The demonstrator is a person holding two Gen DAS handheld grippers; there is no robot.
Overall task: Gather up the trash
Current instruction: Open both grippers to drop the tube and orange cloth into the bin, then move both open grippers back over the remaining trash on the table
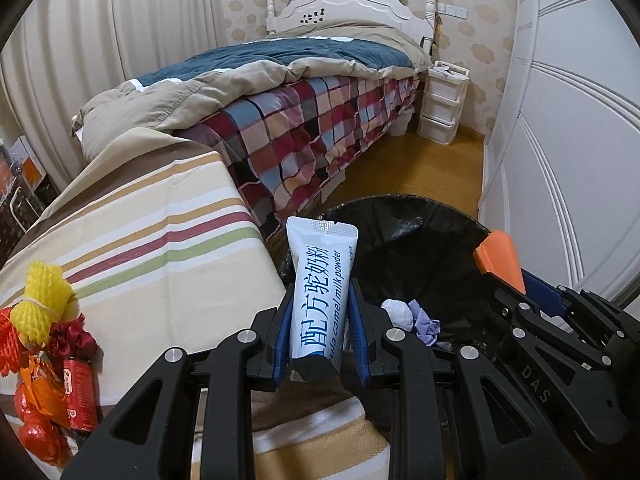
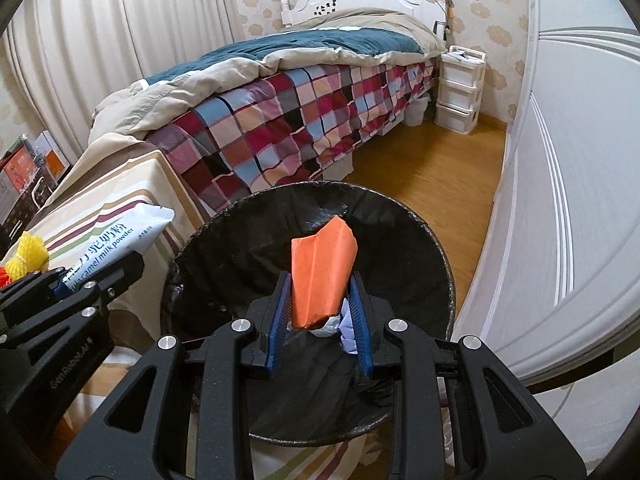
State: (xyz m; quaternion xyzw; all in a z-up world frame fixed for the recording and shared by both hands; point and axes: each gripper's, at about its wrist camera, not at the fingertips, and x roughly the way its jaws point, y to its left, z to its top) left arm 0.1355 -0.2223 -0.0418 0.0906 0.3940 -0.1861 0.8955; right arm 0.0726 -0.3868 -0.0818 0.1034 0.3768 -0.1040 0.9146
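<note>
My left gripper (image 1: pixel 320 300) is clamped on a white milk powder sachet (image 1: pixel 320 284), just at the bin (image 1: pixel 420 216) rim's 9 o'clock. Right gripper (image 2: pixel 320 300) pinches orange paper (image 2: pixel 322 276) over the bin's middle. More wrappers (image 1: pixel 48 380) sit on the striped cloth (image 1: pixel 168 264), approx 8 o'clock.

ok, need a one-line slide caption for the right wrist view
Right gripper holds folded orange paper over the black-lined trash bin; left gripper alongside grips a milk powder sachet.
</note>
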